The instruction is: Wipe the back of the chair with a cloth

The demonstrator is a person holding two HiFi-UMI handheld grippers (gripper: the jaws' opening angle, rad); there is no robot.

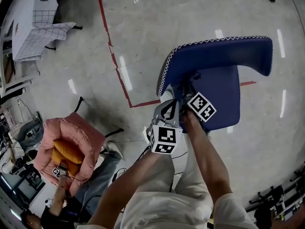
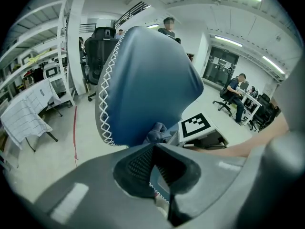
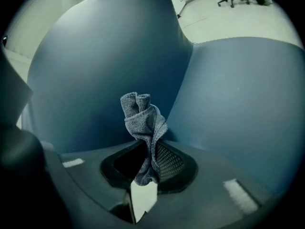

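Note:
The blue chair with white edge stitching stands right in front of me, and both grippers are at the left side of its back. My right gripper is shut on a grey cloth, whose bunched end pokes up against the blue chair back. My left gripper is shut on the stitched edge of the chair. From the left gripper view the cloth and the right gripper's marker cube sit just beyond its jaws. In the head view the left gripper and right gripper lie side by side.
A pink padded chair with an orange cushion stands at lower left, a person beside it. A red tape line crosses the floor. A table with a checked cover is at top left. A black office chair and shelves stand behind.

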